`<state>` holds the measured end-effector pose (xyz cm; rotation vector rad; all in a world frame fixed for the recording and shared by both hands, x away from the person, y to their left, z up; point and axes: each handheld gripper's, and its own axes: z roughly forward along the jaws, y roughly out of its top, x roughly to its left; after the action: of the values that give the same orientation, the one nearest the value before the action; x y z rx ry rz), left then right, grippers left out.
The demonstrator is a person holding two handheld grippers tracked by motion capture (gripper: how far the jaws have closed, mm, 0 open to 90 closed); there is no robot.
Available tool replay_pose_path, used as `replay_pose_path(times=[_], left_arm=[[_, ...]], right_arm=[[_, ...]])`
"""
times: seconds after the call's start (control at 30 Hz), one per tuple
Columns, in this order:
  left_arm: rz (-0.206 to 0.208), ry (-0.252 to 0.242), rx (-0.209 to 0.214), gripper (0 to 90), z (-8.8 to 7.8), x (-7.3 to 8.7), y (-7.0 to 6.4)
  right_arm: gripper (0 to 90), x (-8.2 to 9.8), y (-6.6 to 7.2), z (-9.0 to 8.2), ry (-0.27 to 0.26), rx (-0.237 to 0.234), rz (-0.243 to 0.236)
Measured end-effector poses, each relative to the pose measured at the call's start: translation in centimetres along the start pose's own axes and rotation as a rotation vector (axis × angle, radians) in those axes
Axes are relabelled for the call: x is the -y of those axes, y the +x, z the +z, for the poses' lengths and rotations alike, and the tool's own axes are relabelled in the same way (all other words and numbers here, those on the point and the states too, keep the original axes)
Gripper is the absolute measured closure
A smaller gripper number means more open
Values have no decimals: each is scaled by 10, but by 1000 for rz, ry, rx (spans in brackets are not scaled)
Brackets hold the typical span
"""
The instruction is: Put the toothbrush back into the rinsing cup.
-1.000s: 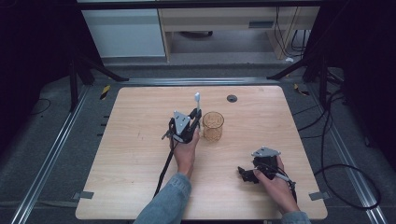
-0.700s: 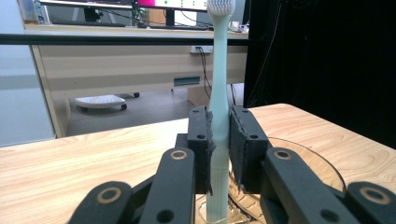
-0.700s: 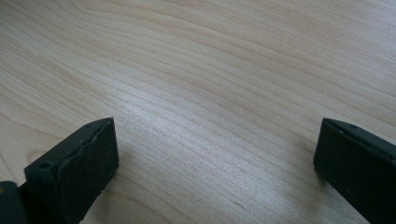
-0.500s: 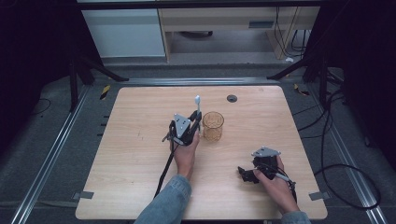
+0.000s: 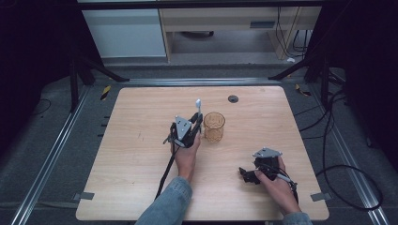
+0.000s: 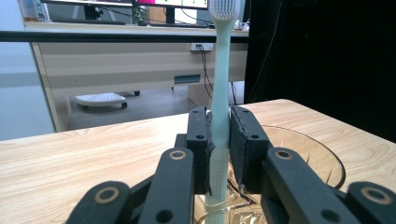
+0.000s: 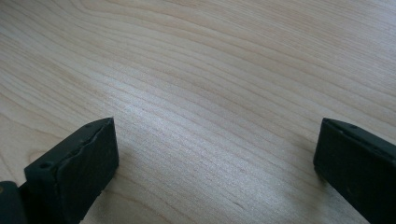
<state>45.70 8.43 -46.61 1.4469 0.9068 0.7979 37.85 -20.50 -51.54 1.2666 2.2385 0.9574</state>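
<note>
Table [image 5: 131, 154]: pale wood, bare apart from a small dark disc [image 5: 233, 99] near the far edge; dark room, desk and cables behind. Amber glass cup [image 5: 214, 126] stands mid-table, just right of the left gripper [image 5: 197, 121]. That gripper clamps the pale toothbrush [image 6: 220, 93] at its handle, long axis upright, bristles up, lower end beside the cup's rim. Left hand is nearer. Right gripper [image 7: 215, 154] rests low near the front edge, well apart, jaws wide, holding nothing.

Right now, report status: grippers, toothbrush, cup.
Left gripper shut on toothbrush, upright beside the amber cup. Right gripper open over bare table. Nothing blocking the cup.
</note>
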Motion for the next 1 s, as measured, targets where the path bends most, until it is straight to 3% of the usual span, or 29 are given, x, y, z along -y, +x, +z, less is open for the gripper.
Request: replay_pose_path(times=[0.63,1.0], left_arm=[[6,5,-2,814,-3,0,-1],[1,29,9,767,-2,2,-1]], right_arm=[[3,0,0,0,0,-1,1],[3,0,0,0,0,-1,1]])
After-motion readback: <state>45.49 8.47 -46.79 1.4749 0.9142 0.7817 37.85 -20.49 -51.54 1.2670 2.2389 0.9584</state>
